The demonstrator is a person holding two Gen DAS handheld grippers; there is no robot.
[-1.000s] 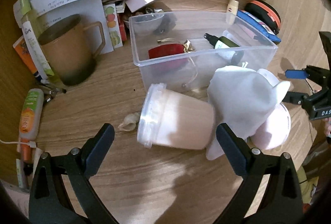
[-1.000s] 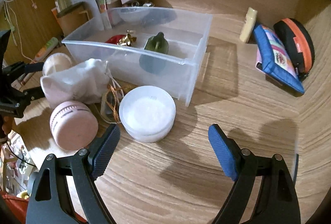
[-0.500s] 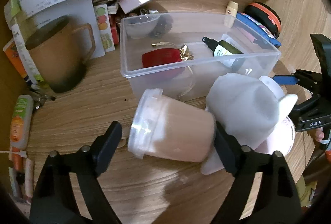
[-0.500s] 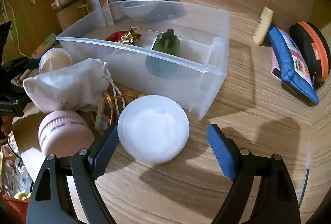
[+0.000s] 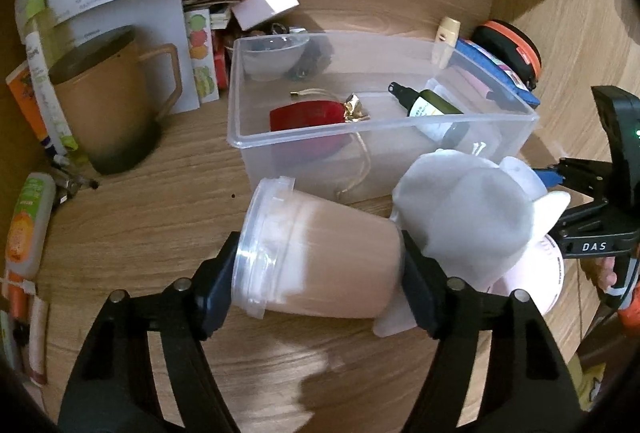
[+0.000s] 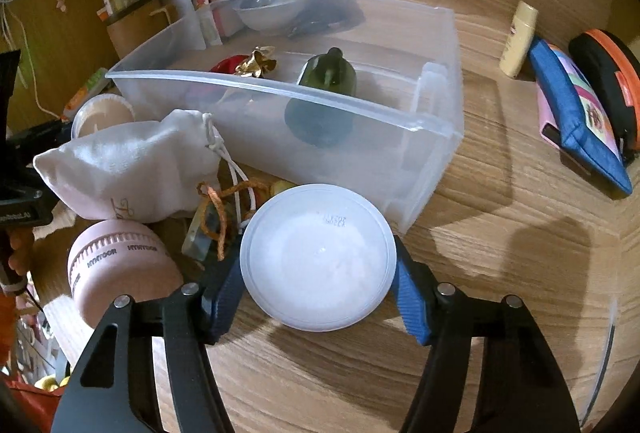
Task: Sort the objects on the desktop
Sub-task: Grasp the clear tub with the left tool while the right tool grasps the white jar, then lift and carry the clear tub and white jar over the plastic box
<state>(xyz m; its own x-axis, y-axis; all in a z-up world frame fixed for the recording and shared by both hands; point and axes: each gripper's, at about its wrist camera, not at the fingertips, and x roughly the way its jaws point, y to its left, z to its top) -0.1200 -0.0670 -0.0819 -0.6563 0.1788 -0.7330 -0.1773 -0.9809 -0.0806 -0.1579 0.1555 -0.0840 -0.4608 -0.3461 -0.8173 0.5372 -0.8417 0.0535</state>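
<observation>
Beside the clear plastic bin (image 5: 384, 137), the left gripper (image 5: 316, 273) is closing end-to-end on a toppled, rigid, slippery beige lidded tub (image 5: 320, 253), while the right gripper (image 6: 318, 269) is pinching a light white round jar (image 6: 318, 257) by its sides.

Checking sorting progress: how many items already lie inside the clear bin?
3 visible: a red pouch at left, a gold wrapper beside it, a green spray bottle at right of the clear bin. Others may be hidden.

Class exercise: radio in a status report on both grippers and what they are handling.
Left gripper shut on tipped beige jar. Right gripper shut on white tub. Clear bin just beyond; white pouch touches the beige jar.
</observation>
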